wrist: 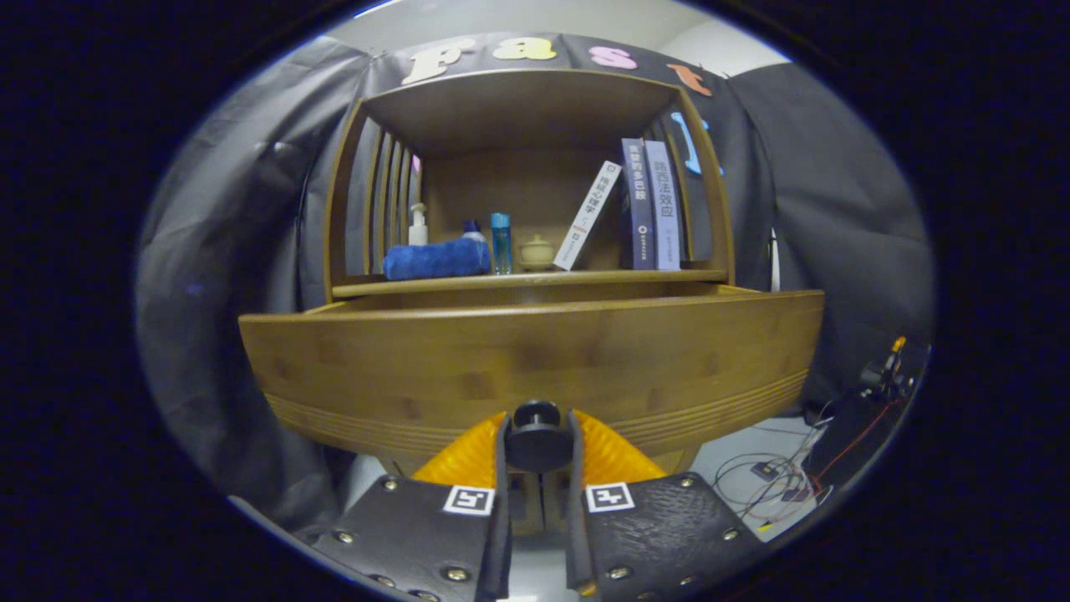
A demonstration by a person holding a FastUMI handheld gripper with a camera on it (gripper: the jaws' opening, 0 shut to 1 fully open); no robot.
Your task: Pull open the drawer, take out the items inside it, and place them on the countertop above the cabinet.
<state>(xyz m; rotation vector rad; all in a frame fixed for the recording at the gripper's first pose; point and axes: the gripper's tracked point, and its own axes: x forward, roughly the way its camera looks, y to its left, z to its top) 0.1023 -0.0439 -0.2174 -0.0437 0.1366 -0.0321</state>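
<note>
While the drawer stands pulled out toward the camera, the gripper view shows the following.

Gripper view, surroundings: a wooden cabinet with an open shelf above and the drawer below it; grey cloth hangs behind and to both sides.
Tabletop: the cabinet's tabletop lies just above and behind the drawer's upper edge.
On the tabletop, left part: a rolled blue towel, a white pump bottle behind it, a clear blue bottle just beside the towel's end, and a small pale lidded jar next to that.
On the tabletop, right part: a white book leaning against two upright books, one dark, one lighter.
Floor to the right: loose cables and a dark device with wires.
In the way: the tall drawer front hides the drawer's inside, so its contents cannot be told.
Gripper: low at the drawer front.
Fingers: nearly together, one finger on each side of the round dark knob, both pressing on it.
Materials and shapes: the cabinet and drawer are warm brown wood with block grain; fine grooves run along the drawer front's lower edge; the knob is smooth and rounded; the fingers are ribbed, and the plates behind them are textured and riveted.
</note>
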